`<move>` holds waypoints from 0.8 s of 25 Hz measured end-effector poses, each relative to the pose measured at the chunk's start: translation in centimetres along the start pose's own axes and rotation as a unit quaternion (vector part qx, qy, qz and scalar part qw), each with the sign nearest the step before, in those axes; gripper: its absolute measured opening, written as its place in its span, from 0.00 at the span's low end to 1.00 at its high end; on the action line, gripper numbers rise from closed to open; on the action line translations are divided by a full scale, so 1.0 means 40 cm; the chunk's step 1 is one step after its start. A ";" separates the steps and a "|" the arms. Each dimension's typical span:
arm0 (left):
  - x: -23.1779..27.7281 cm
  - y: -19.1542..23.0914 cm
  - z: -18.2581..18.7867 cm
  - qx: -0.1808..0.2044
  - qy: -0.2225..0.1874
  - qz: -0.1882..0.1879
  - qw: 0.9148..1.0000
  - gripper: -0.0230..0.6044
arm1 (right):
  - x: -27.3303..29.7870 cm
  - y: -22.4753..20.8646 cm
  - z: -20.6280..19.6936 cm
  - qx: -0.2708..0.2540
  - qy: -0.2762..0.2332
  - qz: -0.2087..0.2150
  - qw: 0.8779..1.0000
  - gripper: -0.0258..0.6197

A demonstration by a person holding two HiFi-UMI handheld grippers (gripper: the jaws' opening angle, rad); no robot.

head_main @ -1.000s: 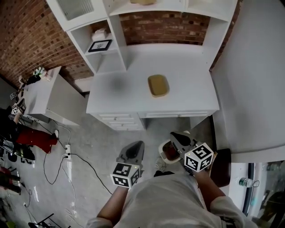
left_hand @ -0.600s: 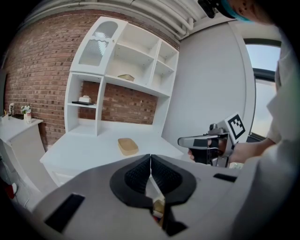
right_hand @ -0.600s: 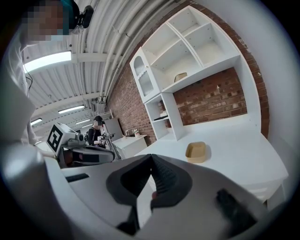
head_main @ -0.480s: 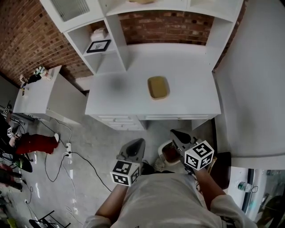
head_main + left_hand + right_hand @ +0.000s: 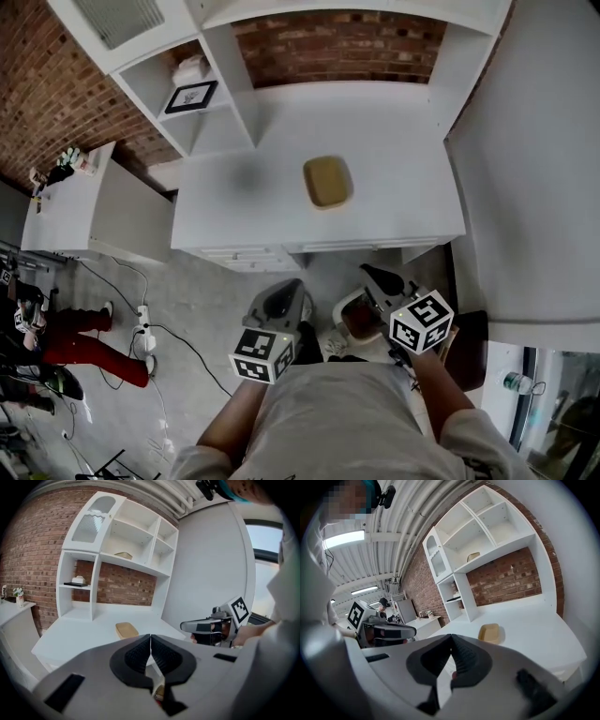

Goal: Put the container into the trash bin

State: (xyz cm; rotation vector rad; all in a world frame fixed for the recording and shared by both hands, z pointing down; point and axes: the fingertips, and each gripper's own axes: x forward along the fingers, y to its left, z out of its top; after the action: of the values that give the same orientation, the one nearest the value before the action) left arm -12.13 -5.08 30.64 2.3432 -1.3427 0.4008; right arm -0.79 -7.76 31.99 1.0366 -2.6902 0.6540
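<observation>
Two empty tools, the left tool (image 5: 289, 292) and the right tool (image 5: 374, 276), hung with jaws pressed together just short of the white surface (image 5: 394, 141), likely because the tan, shallow, rounded-rectangular container (image 5: 328, 182) lay at that surface's middle, not yet reached.

One tan shallow rectangular container (image 5: 328, 181). One white round trash bin (image 5: 338, 314). One white desk (image 5: 403, 150). One white side cabinet (image 5: 103, 202). One black-framed picture (image 5: 191, 96). Two grey two-jaw grippers: left gripper (image 5: 289, 286), right gripper (image 5: 368, 272).
</observation>
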 end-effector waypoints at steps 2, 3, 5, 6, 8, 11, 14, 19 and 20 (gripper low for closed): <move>0.025 0.022 0.025 0.005 -0.001 -0.005 1.000 0.06 | 0.021 -0.016 0.017 0.000 0.000 -0.007 1.000 0.08; 0.039 0.034 0.039 0.008 -0.001 -0.007 1.000 0.06 | 0.033 -0.025 0.026 0.000 0.001 -0.011 1.000 0.08; 0.069 0.062 0.063 0.012 -0.002 -0.012 1.000 0.06 | 0.062 -0.046 0.043 -0.001 0.002 -0.018 1.000 0.08; 0.085 0.078 0.072 0.013 -0.001 -0.014 1.000 0.06 | 0.079 -0.058 0.050 -0.001 0.002 -0.022 1.000 0.08; 0.113 0.111 0.084 0.014 0.000 -0.018 1.000 0.06 | 0.112 -0.082 0.060 0.000 0.004 -0.031 1.000 0.08; 0.152 0.165 0.092 0.014 0.002 -0.026 1.000 0.06 | 0.161 -0.115 0.070 0.003 0.006 -0.045 0.999 0.08; 0.195 0.218 0.110 0.015 0.005 -0.028 0.999 0.06 | 0.210 -0.155 0.084 0.006 0.010 -0.055 0.998 0.08; 0.271 0.286 0.132 0.017 0.014 -0.040 0.999 0.06 | 0.282 -0.232 0.097 0.014 0.018 -0.079 0.997 0.08; 0.287 0.296 0.134 0.017 0.016 -0.043 0.999 0.06 | 0.294 -0.249 0.098 0.017 0.019 -0.085 0.996 0.08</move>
State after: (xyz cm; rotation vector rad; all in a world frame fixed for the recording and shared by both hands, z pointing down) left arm -16.48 -21.65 33.40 2.4017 -1.2251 0.4351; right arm -2.84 -23.09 35.63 1.2309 -2.5314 0.6834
